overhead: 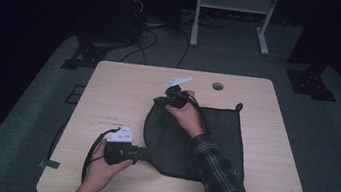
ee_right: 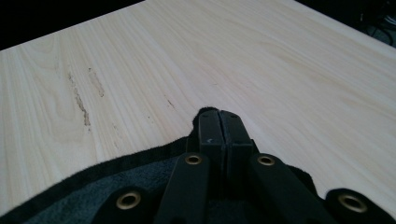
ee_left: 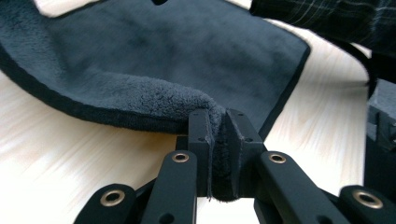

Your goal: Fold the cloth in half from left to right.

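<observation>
A dark grey fleece cloth (overhead: 212, 142) with a black hem lies on the light wooden table (overhead: 119, 89), its left part lifted and folded over. My left gripper (overhead: 146, 154) is shut on the cloth's near left edge; in the left gripper view the plush fabric (ee_left: 154, 98) bunches between the jaws of my left gripper (ee_left: 218, 122). My right gripper (overhead: 164, 100) is shut on the cloth's far left corner, held above the table. In the right gripper view my right gripper (ee_right: 221, 120) has its jaws pressed together with the black hem (ee_right: 140, 156) trailing from them.
A round cable hole (overhead: 217, 86) sits near the table's far edge. A small loop (overhead: 239, 106) sticks out at the cloth's far right corner. Bare wood (overhead: 107, 102) lies left of the cloth. A white frame (overhead: 234, 4) stands on the floor beyond the table.
</observation>
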Demonstrator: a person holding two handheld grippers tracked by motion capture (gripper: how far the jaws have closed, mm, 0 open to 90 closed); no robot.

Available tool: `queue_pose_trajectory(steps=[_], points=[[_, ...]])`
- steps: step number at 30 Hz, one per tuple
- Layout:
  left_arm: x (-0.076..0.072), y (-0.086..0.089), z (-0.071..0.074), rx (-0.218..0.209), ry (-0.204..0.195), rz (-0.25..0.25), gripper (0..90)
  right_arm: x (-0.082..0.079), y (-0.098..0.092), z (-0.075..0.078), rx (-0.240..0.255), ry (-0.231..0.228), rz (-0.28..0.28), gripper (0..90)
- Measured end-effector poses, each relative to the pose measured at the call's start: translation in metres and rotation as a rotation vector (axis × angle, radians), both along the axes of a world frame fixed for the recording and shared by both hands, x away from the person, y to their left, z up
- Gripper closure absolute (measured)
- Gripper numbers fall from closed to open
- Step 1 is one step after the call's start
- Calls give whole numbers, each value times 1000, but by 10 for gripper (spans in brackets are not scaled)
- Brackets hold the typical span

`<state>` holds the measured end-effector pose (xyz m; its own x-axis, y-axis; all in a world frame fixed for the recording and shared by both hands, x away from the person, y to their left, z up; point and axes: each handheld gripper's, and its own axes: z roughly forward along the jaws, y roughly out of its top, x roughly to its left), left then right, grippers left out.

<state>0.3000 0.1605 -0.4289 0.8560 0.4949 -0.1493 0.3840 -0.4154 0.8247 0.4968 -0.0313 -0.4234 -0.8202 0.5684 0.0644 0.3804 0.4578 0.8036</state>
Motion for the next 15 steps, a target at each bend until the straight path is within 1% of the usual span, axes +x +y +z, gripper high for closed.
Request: queue_pose_trajectory(steps=[4,8,9,10,11,12,14,15], points=[[4,-17,5,-15,-18,-43,806,-2,-18,9,11,-7,-18,881],[9,-38,10,-29,-27,-91,806,-2,-39,15,14,-15,-41,881],[9,-38,10,-29,-27,-91,806,-2,-39,15,14,-15,-41,881],[9,-44,11,-32,-27,-101,806,-3,-50,17,16,-18,-56,881],[10,-50,11,-31,-31,-113,806,-3,-50,17,16,-18,-56,881],[12,-61,12,-34,-33,-130,805,-3,-61,18,15,-18,-73,881],[14,-71,12,-38,-34,-145,805,-3,-73,19,15,-20,-88,881],[14,-71,12,-38,-34,-145,805,-3,-73,19,15,-20,-88,881]])
